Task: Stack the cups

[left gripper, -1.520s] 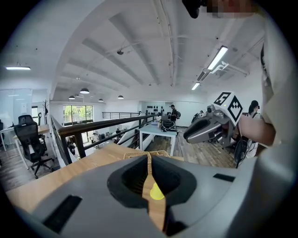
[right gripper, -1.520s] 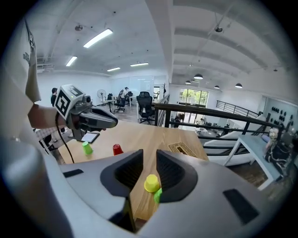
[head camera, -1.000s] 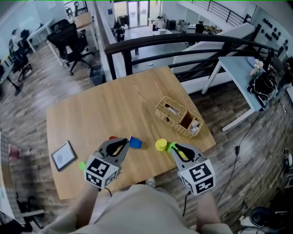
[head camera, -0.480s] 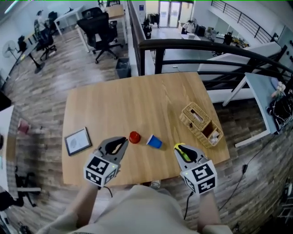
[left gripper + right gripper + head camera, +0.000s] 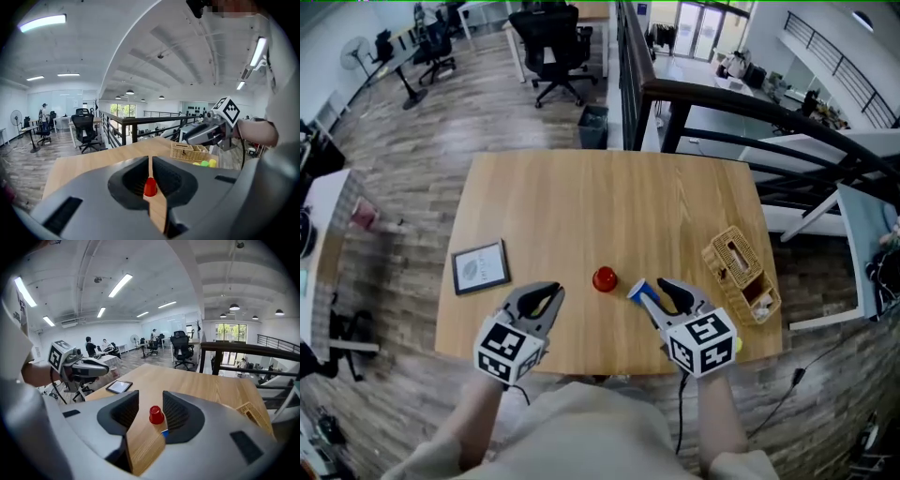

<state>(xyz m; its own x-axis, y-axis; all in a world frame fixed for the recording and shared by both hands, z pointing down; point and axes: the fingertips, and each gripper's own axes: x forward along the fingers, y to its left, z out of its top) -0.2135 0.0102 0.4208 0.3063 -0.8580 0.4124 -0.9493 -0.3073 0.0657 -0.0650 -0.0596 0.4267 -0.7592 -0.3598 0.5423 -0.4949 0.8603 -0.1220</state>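
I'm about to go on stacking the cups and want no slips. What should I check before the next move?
Red cup standing free on the table: ok.
Blue cup upright: cannot tell, partly hidden beside the right tongs.
Right tongs open: ok, just been opening, gripping nothing.
Left tongs open: not ok, shut and empty.
Basket away from both cups: ok.

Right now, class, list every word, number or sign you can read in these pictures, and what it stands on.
No readable text anywhere.
Two white marker cubes: black square patterns only, no letters.
Dark-framed flat tablet on the wooden table: marks too small to read.
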